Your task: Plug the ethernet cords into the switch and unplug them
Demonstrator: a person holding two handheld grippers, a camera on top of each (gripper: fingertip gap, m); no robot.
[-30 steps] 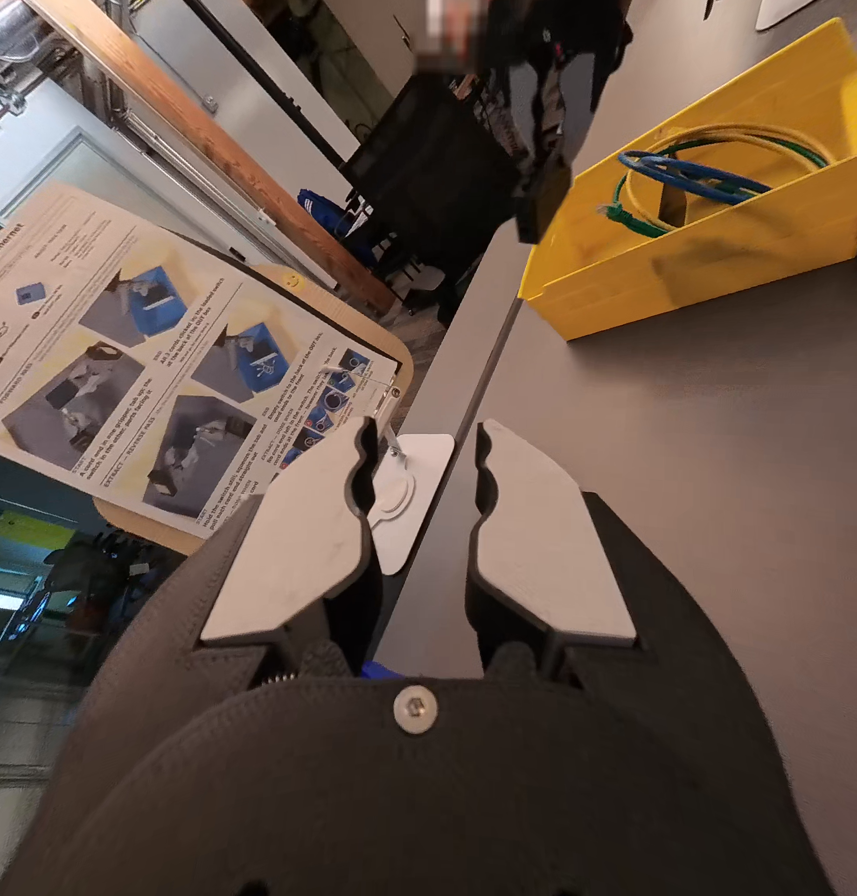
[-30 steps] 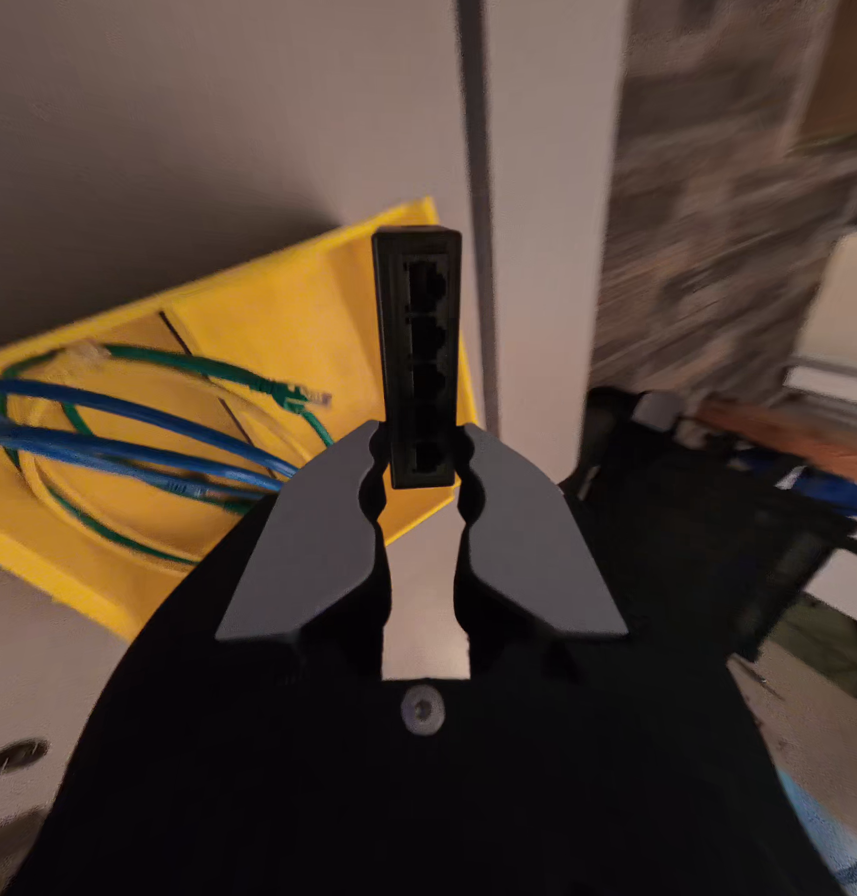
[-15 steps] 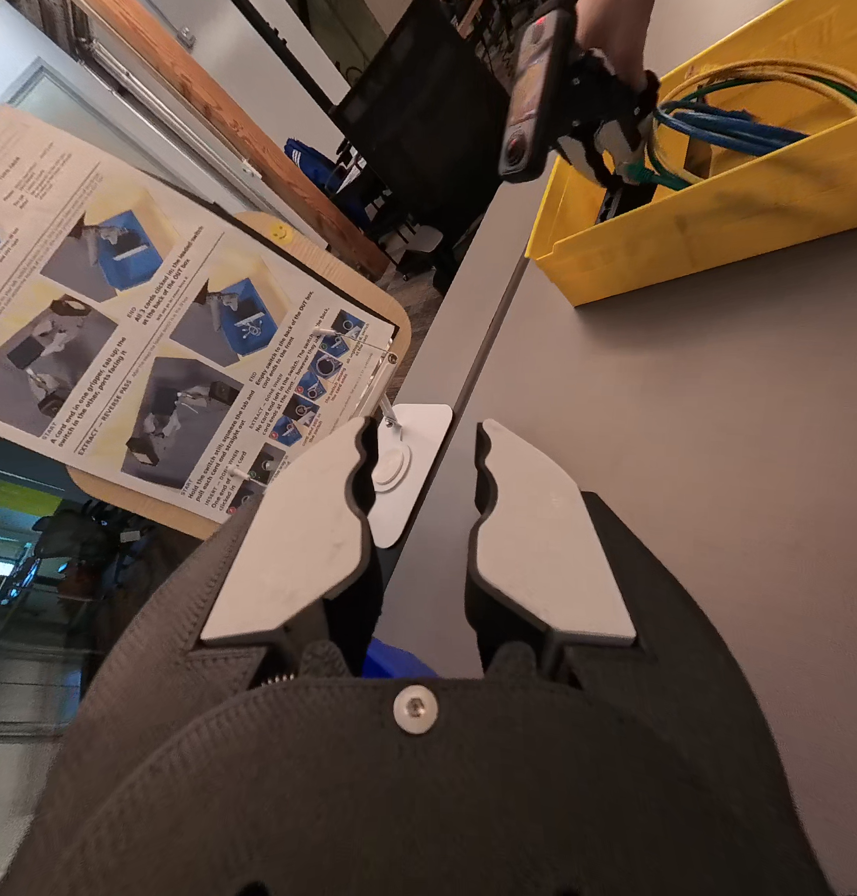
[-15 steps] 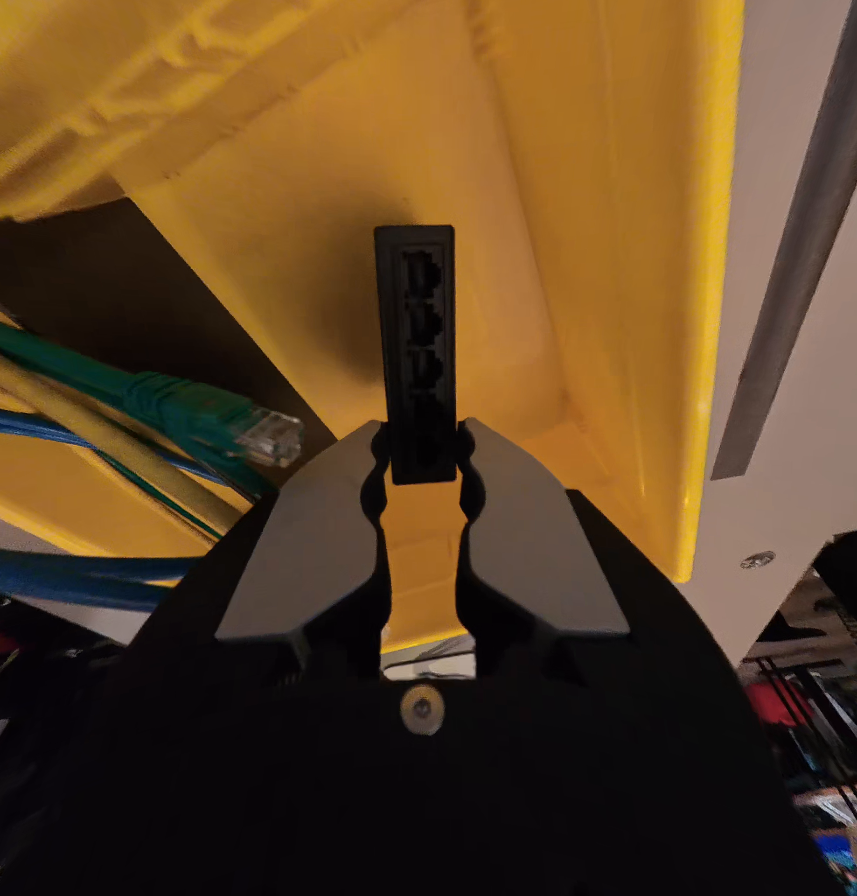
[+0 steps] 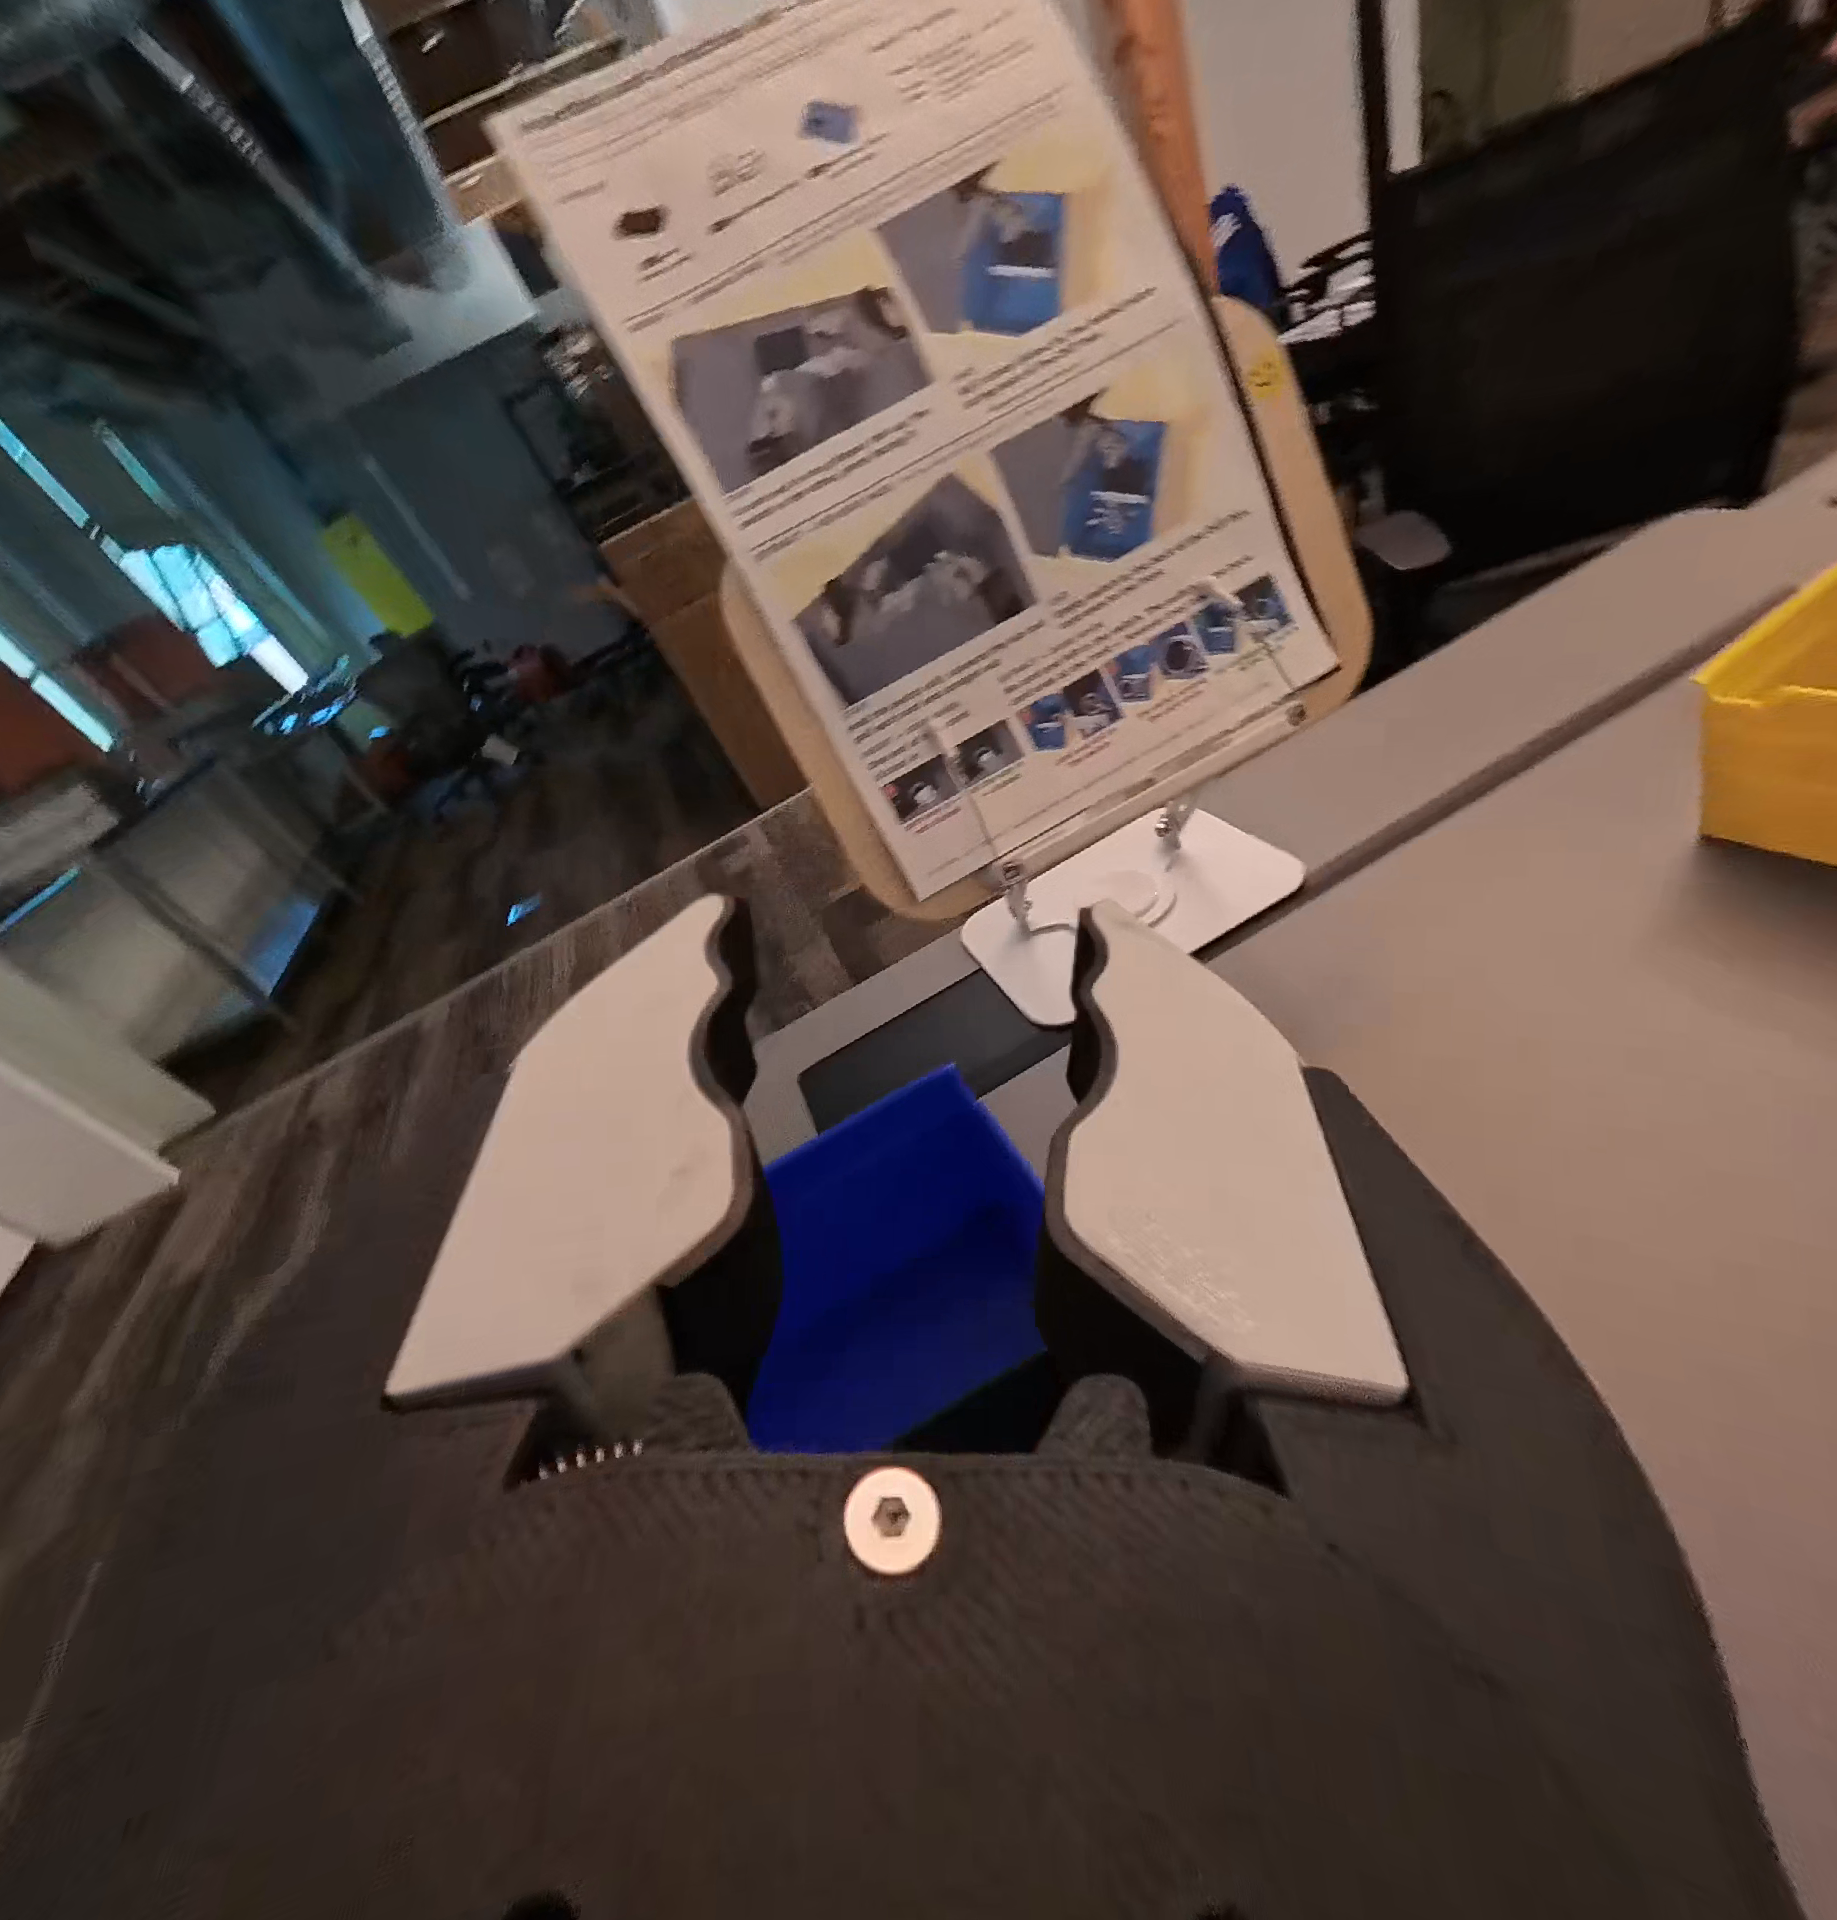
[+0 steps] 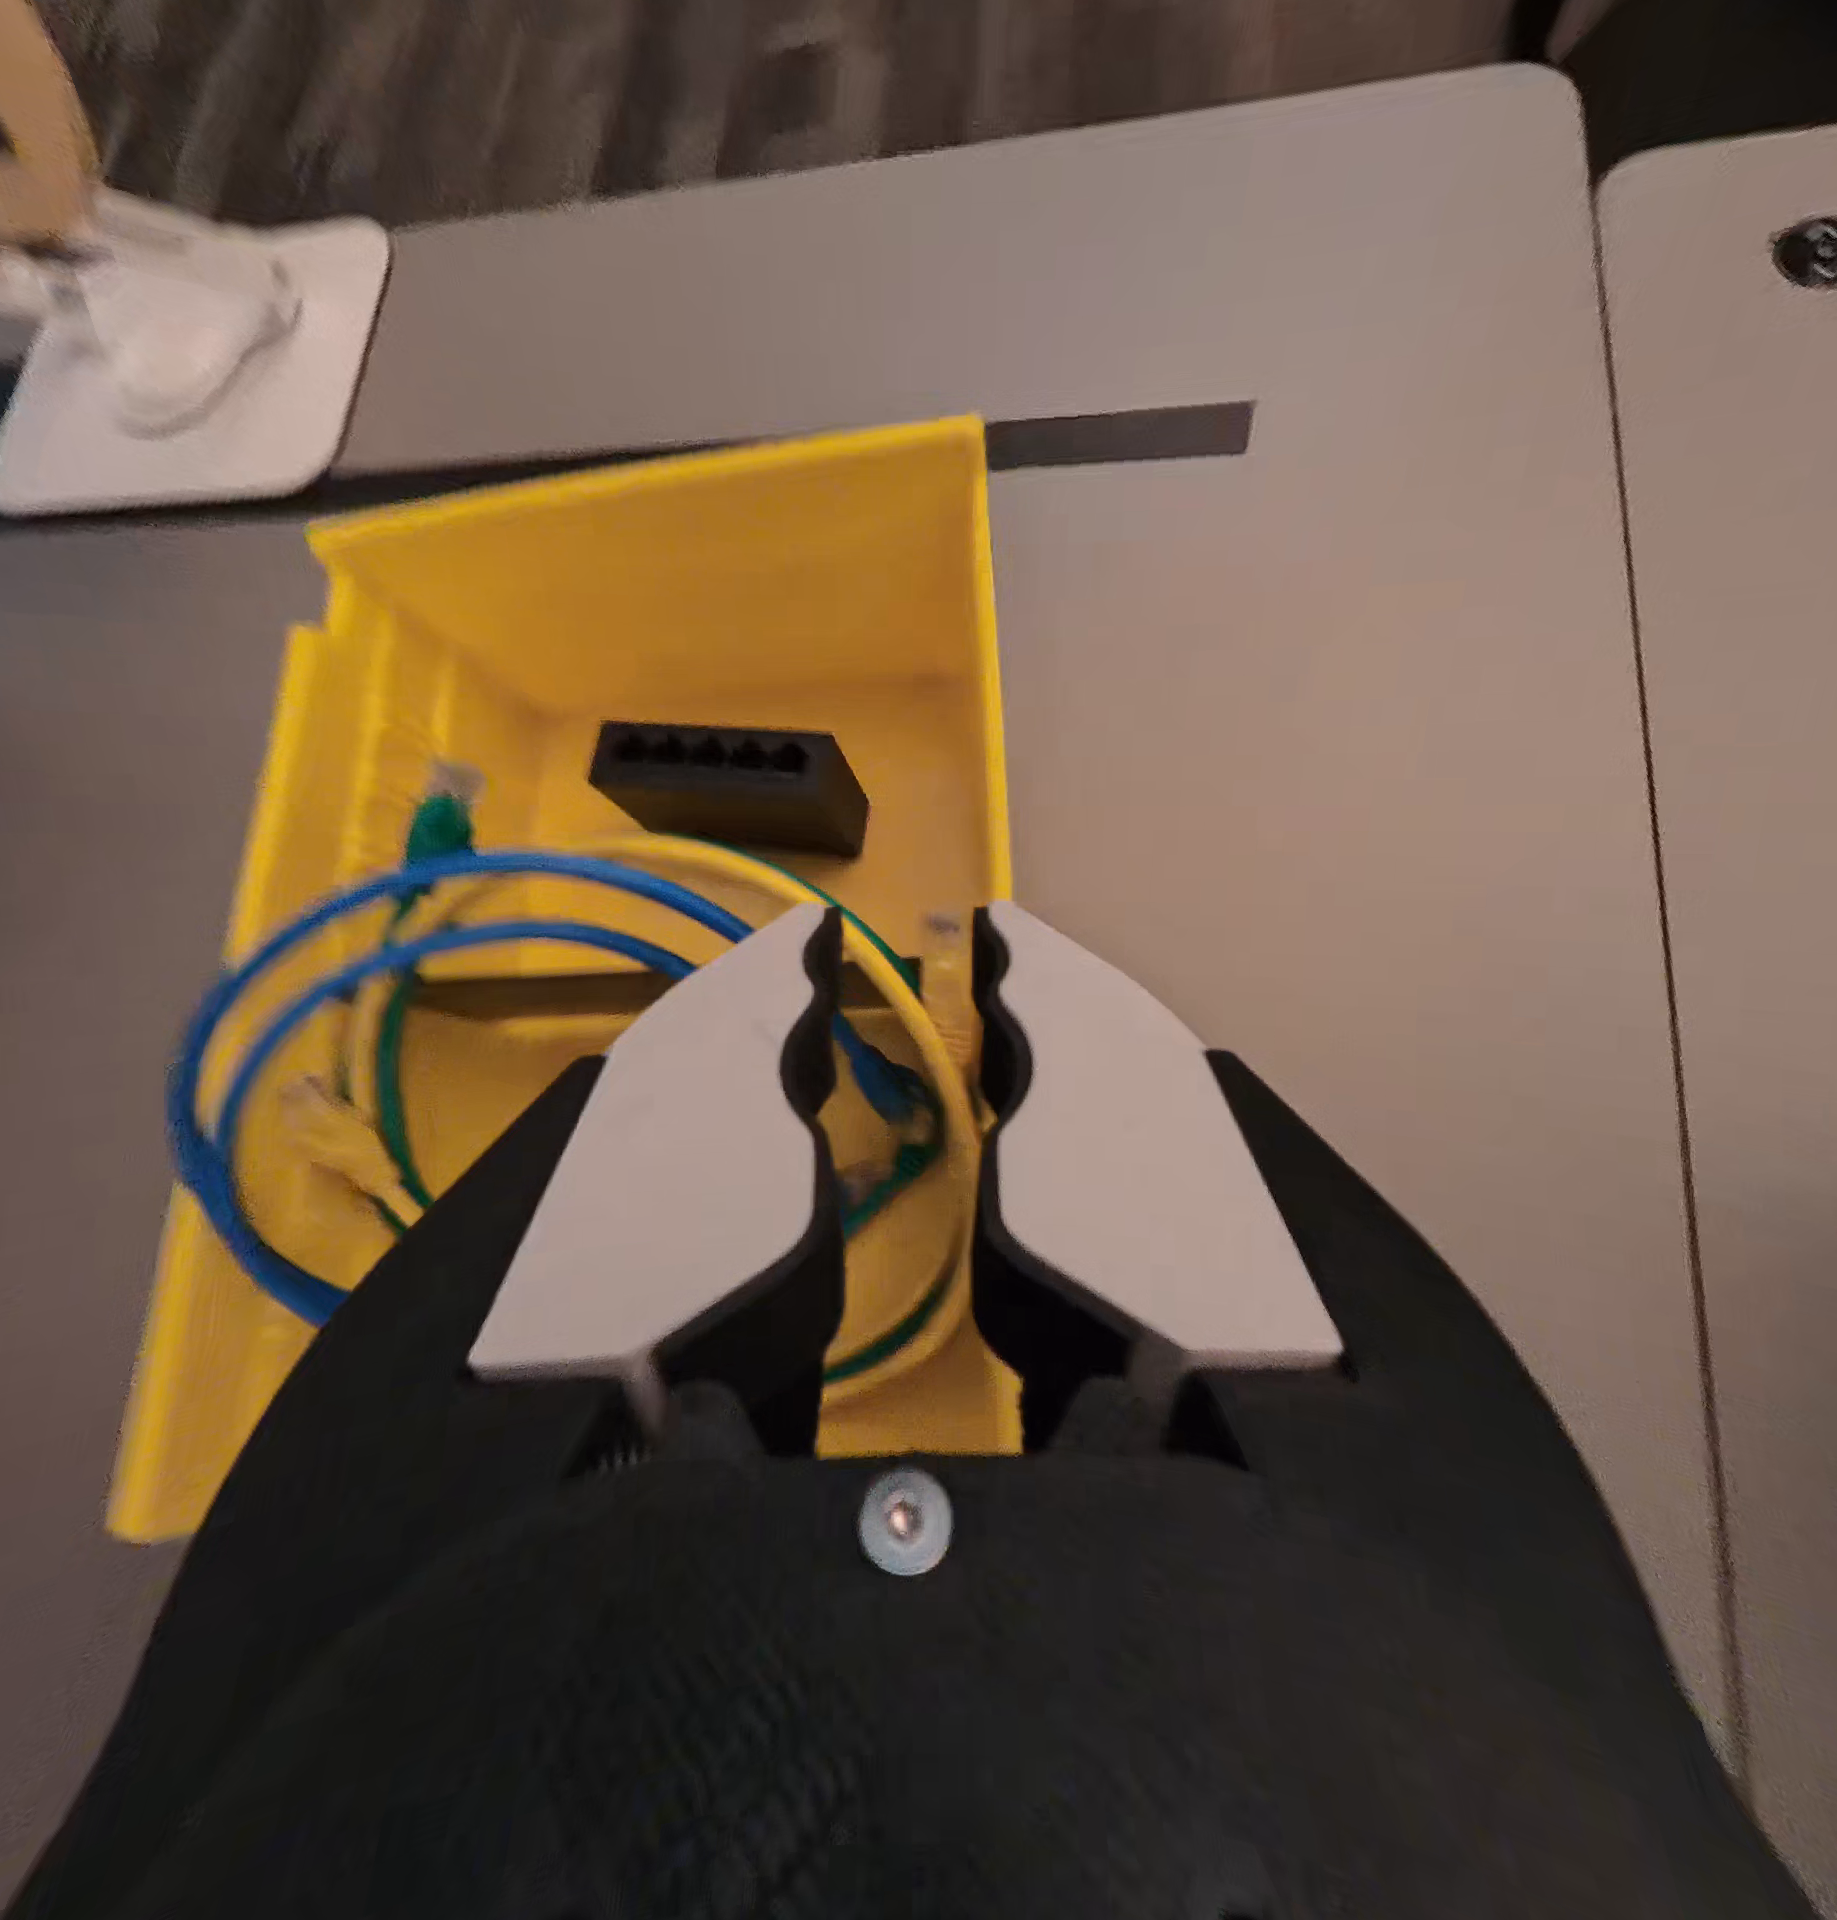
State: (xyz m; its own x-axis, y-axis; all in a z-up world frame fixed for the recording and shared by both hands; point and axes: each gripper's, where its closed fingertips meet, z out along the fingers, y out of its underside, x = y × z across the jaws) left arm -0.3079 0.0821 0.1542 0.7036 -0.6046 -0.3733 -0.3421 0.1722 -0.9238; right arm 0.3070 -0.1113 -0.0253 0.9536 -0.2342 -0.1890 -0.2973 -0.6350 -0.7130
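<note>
Left wrist view first: our left gripper [image 5: 909,951] hangs over the near edge of the grey table [image 5: 1579,1091], its fingers spread wide and holding nothing. Down between them we see a blue bin [image 5: 898,1236], below the table edge. Just beyond the fingertips stands an instruction sheet [image 5: 924,457] on a tan board with a white base plate [image 5: 1220,883], tilted back a little. Off at the right edge sits a corner of the yellow bin [image 5: 1797,748]; the background is blurred.

Over to the right wrist view: our right gripper [image 6: 903,920] hovers above the yellow bin [image 6: 675,603], fingers parted by a narrow gap, nothing between them. The black switch [image 6: 727,795] lies on the floor of the bin's far compartment, apart from the gripper, its row of ports facing up and away. No cord is plugged into it. The blue ethernet cord [image 6: 301,1039] loops over the bin's left wall, the green cord [image 6: 438,831] shows its plug near the left side, and the yellow cord [image 6: 872,940] curls under our fingertips. The white base plate [image 6: 197,374] sits top left, blurred.
</note>
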